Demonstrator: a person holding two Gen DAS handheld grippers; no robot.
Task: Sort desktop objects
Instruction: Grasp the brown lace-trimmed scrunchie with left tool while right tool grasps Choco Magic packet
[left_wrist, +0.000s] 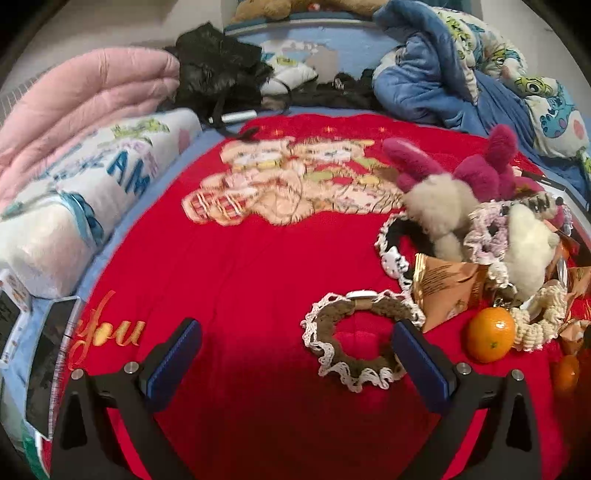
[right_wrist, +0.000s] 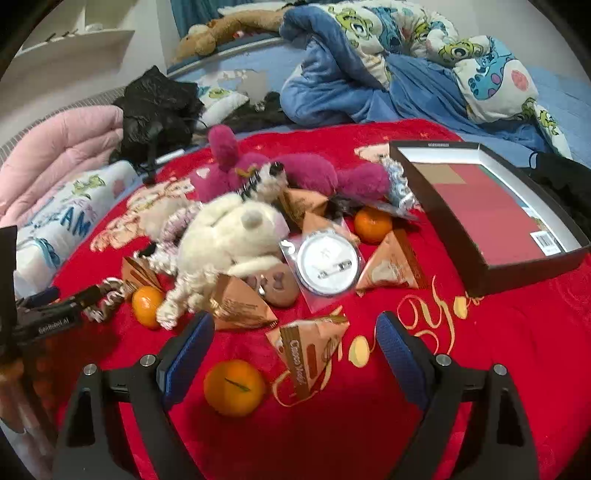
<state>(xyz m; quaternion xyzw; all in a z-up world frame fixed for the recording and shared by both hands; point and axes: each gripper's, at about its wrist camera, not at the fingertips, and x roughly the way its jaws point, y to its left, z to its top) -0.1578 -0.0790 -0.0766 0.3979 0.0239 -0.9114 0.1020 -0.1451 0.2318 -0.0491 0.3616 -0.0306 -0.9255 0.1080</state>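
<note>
I am holding my left gripper (left_wrist: 295, 343) over the red blanket (left_wrist: 240, 288), its blue-padded jaws standing wide apart with nothing pressed between them. A brown scrunchie with white lace trim (left_wrist: 360, 338) is lying flat just inside the right-hand finger; I cannot tell whether the pad is touching it. Just beyond that finger a mandarin (left_wrist: 489, 334) is sitting beside a cream scrunchie (left_wrist: 543, 317), and behind them the clutter is piling up: a copper snack packet (left_wrist: 448, 286), a white plush toy (left_wrist: 524, 251) and a magenta plush toy (left_wrist: 484, 173). To the left and ahead the blanket is lying bare up to its printed bears, giving me open room; its left edge is running along a folded white quilt (left_wrist: 85, 206) and a pink duvet (left_wrist: 85, 107).

My right gripper (right_wrist: 295, 350) is also hanging open, gripping nothing. Between its fingers a triangular snack packet (right_wrist: 308, 349) and a mandarin (right_wrist: 234, 387) are lying on the blanket, near each other and clear of both pads. Farther on, a round badge in a clear sleeve (right_wrist: 327, 264) is resting among more packets. To the right a shallow black box (right_wrist: 436, 177) is sitting open near the blanket's far edge, with a clear strip of red between it and the clutter.
</note>
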